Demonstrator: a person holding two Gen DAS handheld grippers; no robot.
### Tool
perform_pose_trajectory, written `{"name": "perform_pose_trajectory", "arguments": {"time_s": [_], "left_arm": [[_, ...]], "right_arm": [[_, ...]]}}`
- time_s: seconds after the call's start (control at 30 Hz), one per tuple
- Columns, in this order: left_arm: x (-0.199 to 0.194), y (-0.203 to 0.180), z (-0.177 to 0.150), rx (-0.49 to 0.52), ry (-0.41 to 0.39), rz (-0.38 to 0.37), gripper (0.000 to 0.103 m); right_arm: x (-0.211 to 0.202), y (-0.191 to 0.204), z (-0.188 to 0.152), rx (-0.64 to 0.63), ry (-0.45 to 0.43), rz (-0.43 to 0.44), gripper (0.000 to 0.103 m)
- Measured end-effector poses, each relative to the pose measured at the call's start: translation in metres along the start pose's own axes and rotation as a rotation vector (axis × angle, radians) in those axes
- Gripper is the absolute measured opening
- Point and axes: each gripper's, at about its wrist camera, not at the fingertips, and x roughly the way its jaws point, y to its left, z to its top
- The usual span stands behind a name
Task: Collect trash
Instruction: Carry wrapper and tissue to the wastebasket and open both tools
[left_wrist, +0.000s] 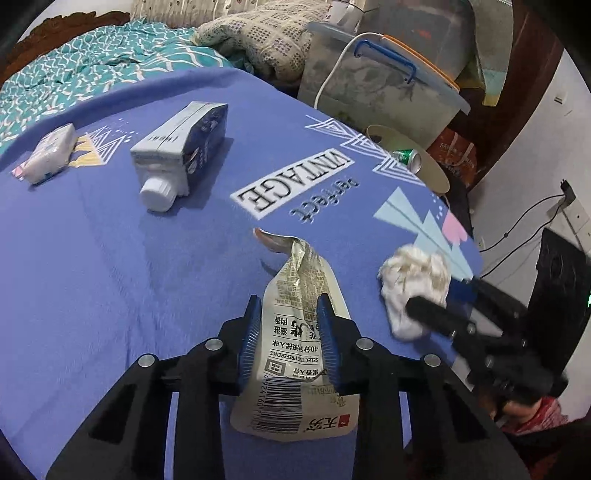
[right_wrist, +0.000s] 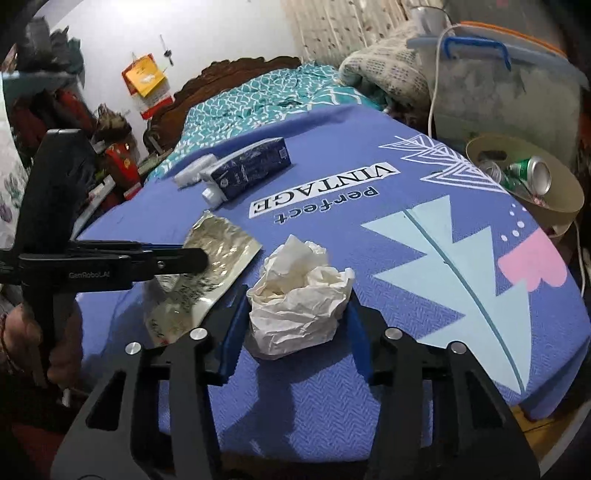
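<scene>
Both grippers work low over the purple printed bedspread (left_wrist: 110, 295). Left gripper (left_wrist: 290, 314) has its blue-padded fingers pressed against either side of a crinkled beige snack wrapper (left_wrist: 295, 354). Beyond it lie a small white tissue pack (left_wrist: 50, 153) and a blue-and-white capped carton (left_wrist: 181, 147). Right gripper (right_wrist: 295, 314) brackets a crumpled white paper wad (right_wrist: 299, 299), fingers touching its sides. Farther right, a tan round bin (right_wrist: 561, 199) holds a green drink can (right_wrist: 532, 173).

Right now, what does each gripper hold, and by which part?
Left gripper straddles the snack wrapper mid-length; right gripper flanks the crumpled tissue. Firm grip cannot be told.
</scene>
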Motion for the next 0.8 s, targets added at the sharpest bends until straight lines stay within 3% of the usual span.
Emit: {"name": "perform_pose_trajectory", "arguments": {"time_s": [0.17,0.33,0.47,0.67,0.77,0.8], "left_arm": [[0.004,-0.01,0.026,0.007,-0.004,-0.08,0.028],[0.02,-0.037,0.07,0.081,-0.009,-0.144,0.028],[0.051,-0.065,0.118,0.115,0.011,-0.248,0.028],[0.114,-0.121,0.2,0.177,0.025,-0.286,0.028],[0.141,-0.144,0.236,0.199,0.005,-0.294,0.028],[0.148,-0.149,0.244,0.206,0.002,-0.291,0.028]], "right_arm": [[-0.011,-0.037,0.011,0.174,-0.063,0.026,0.049],[-0.017,-0.082,0.027,0.252,-0.097,-0.032,0.049],[-0.033,-0.142,0.053,0.356,-0.171,-0.09,0.049],[-0.043,-0.228,0.085,0.466,-0.227,-0.224,0.051],[-0.036,-0.249,0.097,0.475,-0.209,-0.235,0.057],[-0.035,-0.253,0.099,0.468,-0.21,-0.27,0.063]]}}
